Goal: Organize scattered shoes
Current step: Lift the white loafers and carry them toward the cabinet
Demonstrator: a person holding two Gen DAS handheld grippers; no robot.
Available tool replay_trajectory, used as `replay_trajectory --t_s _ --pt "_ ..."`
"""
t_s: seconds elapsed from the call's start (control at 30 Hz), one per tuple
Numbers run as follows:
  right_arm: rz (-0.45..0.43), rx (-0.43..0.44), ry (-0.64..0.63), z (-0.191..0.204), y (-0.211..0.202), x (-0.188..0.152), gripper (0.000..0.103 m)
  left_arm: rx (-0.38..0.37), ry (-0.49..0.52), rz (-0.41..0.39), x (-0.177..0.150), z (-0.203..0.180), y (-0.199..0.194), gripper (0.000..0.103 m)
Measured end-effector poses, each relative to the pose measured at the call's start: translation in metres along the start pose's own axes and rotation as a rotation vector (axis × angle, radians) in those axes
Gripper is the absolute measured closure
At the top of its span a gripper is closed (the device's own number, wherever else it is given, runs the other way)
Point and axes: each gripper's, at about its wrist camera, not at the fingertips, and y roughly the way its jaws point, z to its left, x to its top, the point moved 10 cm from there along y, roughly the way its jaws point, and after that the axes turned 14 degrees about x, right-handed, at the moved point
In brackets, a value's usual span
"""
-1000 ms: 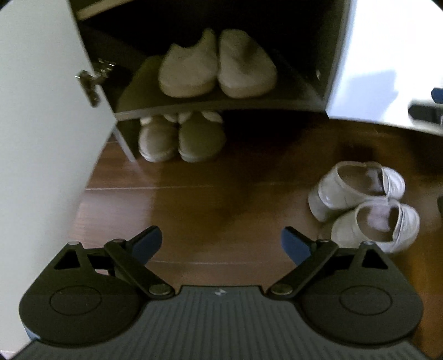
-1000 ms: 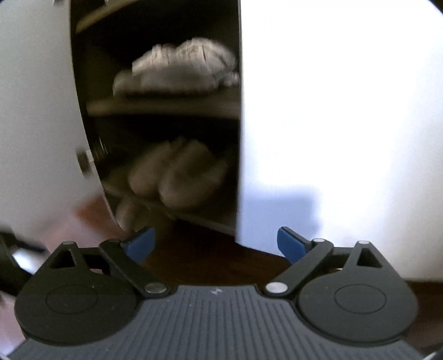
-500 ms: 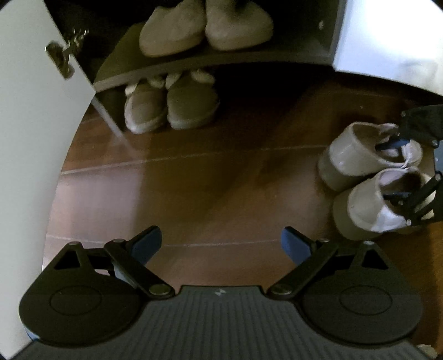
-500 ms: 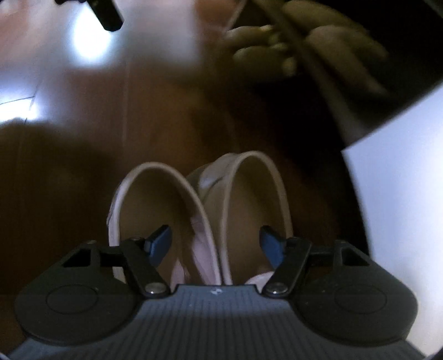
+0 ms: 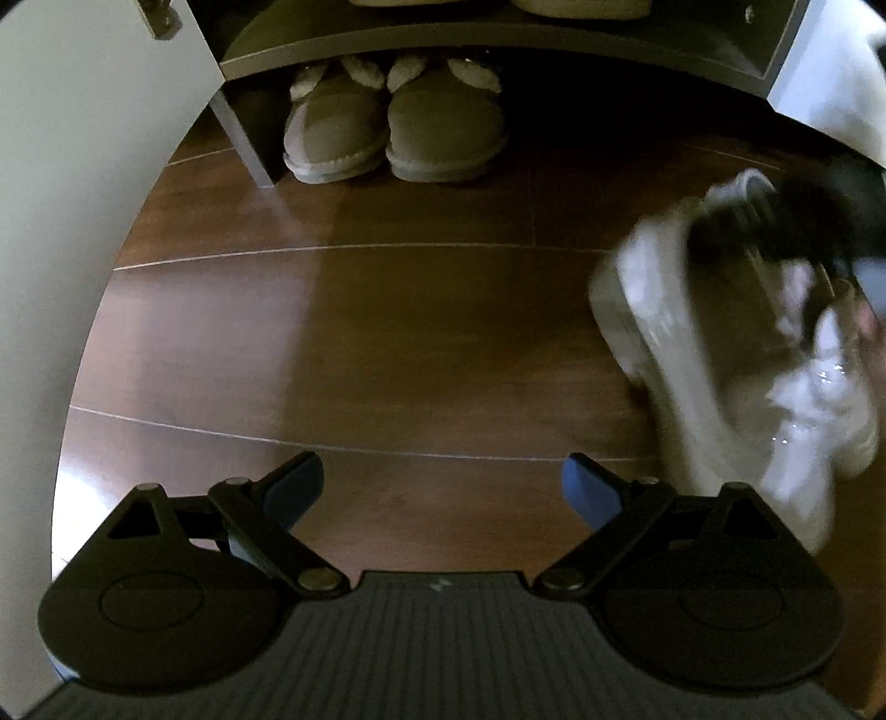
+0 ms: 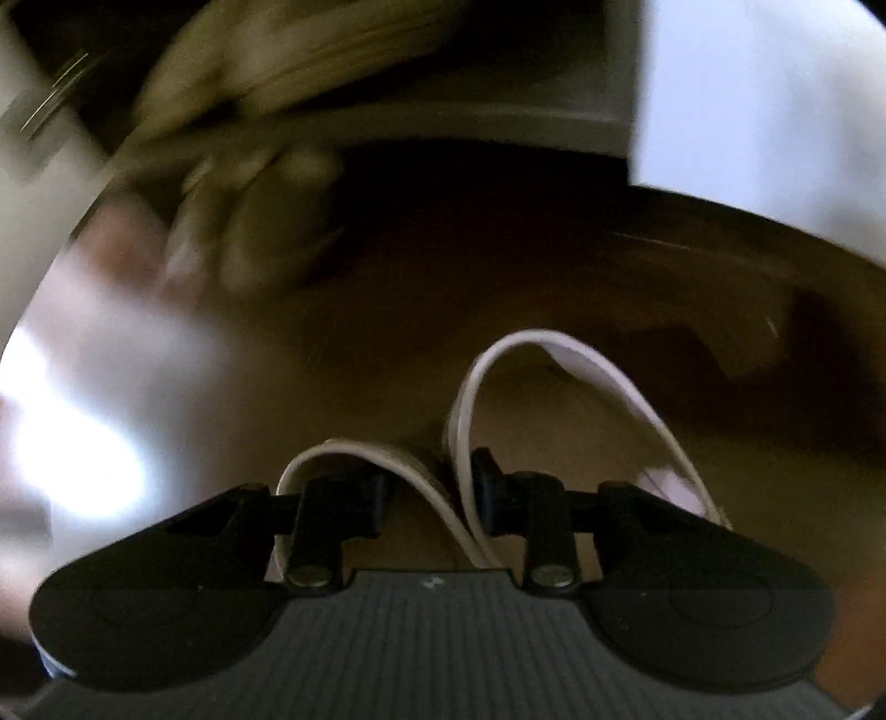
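Though blur smears the white shoes (image 6: pixel 581 376), right claw (image 6: pixel 429 498) has just closed, pinching both collars; left claw (image 5: pixel 443 493) gapes.

Left wrist view angled steeply down over wooden floor (image 5: pixel 387 332) toward shoe cabinet (image 5: pixel 498 39), right wrist view close above white shoes (image 6: pixel 554 387), both sharing shoes, floor, cabinet.
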Motion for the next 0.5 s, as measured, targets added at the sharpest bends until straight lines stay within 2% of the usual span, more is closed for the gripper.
replay_trajectory --t_s 0.07,0.13,0.2,0.23,0.3,0.33,0.37,0.43,0.5 --pt "-0.051 -0.041 0.039 -0.008 0.002 0.011 0.078 -0.019 0.016 -0.007 -0.002 -0.003 0.0 0.007" --pt "-0.071 -0.06 0.063 -0.013 0.004 0.018 0.072 -0.05 0.025 -0.023 -0.003 -0.009 -0.002 0.008" --pt "-0.062 0.003 0.066 -0.013 0.002 0.018 0.059 -0.093 0.038 -0.045 -0.002 -0.018 -0.005 0.008" --pt "-0.062 0.026 0.06 -0.013 -0.001 0.017 0.056 -0.112 0.049 -0.059 -0.002 -0.024 -0.006 0.008" --pt "-0.084 0.097 0.004 -0.008 -0.024 0.011 0.036 -0.139 0.084 -0.089 -0.003 -0.036 -0.01 0.008" --pt "-0.096 0.101 -0.021 -0.007 -0.032 0.008 0.031 -0.146 0.102 -0.106 -0.004 -0.043 -0.011 0.008" --pt "-0.113 0.08 -0.077 -0.009 -0.046 0.0 0.024 -0.142 0.121 -0.126 -0.005 -0.049 -0.011 0.008" --pt "-0.131 0.03 -0.171 -0.014 -0.067 -0.015 0.018 -0.126 0.15 -0.152 -0.006 -0.059 -0.009 0.008" --pt "-0.074 -0.07 -0.239 -0.031 -0.075 -0.045 0.016 -0.113 0.182 -0.169 -0.008 -0.07 -0.006 0.009"
